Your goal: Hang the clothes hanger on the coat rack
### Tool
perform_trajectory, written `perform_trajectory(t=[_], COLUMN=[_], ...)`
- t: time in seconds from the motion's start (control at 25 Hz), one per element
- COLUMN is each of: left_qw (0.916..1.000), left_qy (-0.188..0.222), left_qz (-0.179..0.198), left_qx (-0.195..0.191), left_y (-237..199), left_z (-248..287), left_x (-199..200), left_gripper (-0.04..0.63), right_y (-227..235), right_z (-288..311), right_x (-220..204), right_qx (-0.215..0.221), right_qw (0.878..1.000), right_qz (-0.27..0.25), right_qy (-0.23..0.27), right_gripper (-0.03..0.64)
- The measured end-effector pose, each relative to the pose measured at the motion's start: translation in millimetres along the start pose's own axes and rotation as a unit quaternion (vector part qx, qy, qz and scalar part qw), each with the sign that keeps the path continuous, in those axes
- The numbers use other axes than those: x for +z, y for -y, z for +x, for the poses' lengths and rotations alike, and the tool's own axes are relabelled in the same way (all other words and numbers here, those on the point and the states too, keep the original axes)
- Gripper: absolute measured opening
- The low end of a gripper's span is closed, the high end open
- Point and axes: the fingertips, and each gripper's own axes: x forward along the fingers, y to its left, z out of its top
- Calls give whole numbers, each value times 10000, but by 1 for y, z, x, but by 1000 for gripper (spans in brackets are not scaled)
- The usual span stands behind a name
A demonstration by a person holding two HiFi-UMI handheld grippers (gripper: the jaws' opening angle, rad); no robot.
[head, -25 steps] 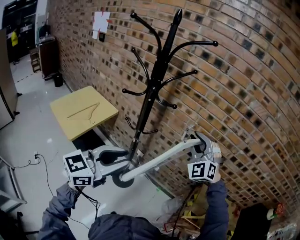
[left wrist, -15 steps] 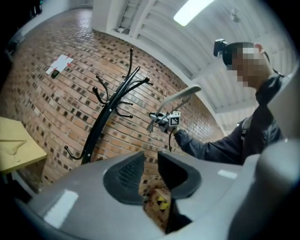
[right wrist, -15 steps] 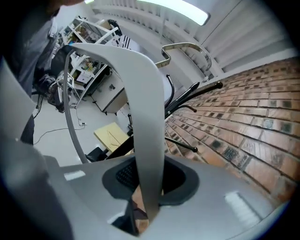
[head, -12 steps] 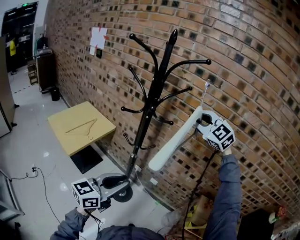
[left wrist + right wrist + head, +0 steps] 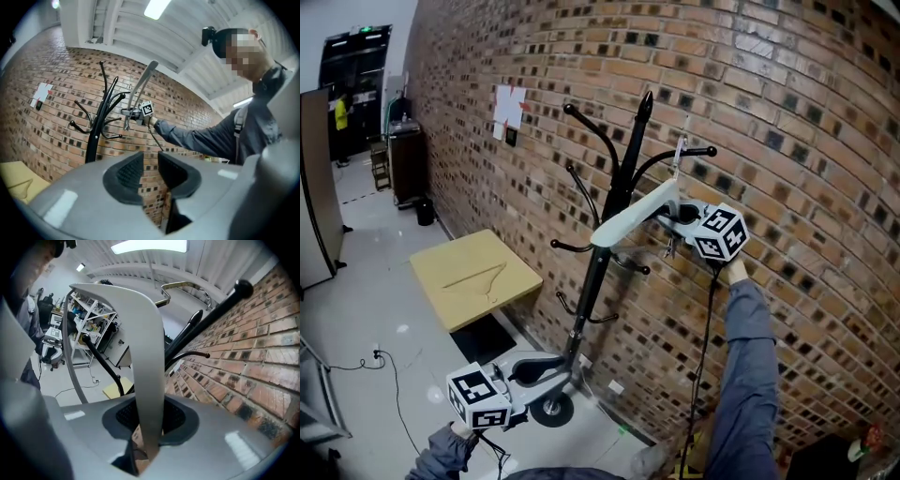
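Note:
My right gripper (image 5: 677,217) is shut on a pale grey clothes hanger (image 5: 628,216) near its neck and holds it high beside the black coat rack (image 5: 589,286). The hanger's metal hook (image 5: 680,155) stands close to the tip of an upper right rack arm (image 5: 698,151); I cannot tell if they touch. In the right gripper view the hanger (image 5: 145,357) runs up from between the pads of the right gripper (image 5: 147,420), with a rack arm (image 5: 211,310) behind. My left gripper (image 5: 546,370) hangs low near the rack's base, and the left gripper (image 5: 150,173) stands open with nothing in it.
A brick wall (image 5: 787,187) runs right behind the rack. A yellow table (image 5: 508,292) stands left of it with a wooden hanger (image 5: 473,278) lying on top. The rack's round base (image 5: 551,410) sits on the floor, and a cable (image 5: 384,361) lies at the left.
The right gripper has carried the hanger up and round to the rack's upper right arm. The hanger's long end has swung away from the left gripper, which stays low.

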Motion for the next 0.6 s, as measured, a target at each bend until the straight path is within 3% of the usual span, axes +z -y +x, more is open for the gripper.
perform_trajectory(t=[0.16,0.36,0.6], left_qw=[9998,9999,10000], left_qy=[33,14,-65], left_qz=[-174,-67,14], left_qx=[63,100,-26], left_y=[2,2,4], left_z=[-3,1,19], left_x=[-9,-6,-3], left_gripper=[78,77,75], right_y=[12,18,0], right_z=[9,14,31], right_x=[-6,-31,-53], right_qx=[35,31,4], right_qw=[9995,9985,9989], right_qz=[298,516,317], right_qy=[-59,-194,-358], right_gripper=[87,87,91])
